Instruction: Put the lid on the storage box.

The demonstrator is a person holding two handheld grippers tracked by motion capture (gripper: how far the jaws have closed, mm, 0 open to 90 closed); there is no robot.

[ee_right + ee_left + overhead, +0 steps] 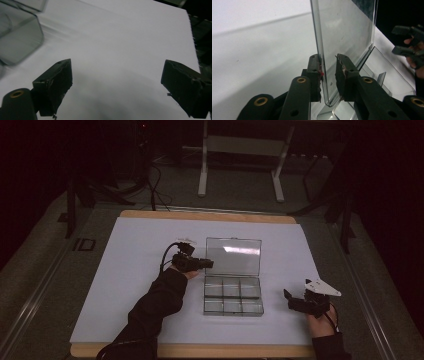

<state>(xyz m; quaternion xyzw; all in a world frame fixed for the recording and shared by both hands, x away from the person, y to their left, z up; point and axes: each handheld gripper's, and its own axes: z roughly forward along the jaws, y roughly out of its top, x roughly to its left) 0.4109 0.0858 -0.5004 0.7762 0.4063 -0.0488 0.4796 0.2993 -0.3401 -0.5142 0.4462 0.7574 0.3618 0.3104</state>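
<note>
We see a dim room around a wooden-edged table (210, 215) covered by a white sheet (130, 270). Grey carpeted floor (40, 265) surrounds it. Behind stands a pale metal-legged desk frame (202, 175), with black cables (155, 185) trailing beside.

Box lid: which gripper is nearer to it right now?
Left. The left gripper has its jaws around the lid edge; the right gripper sits open, apart, right of the box.
</note>
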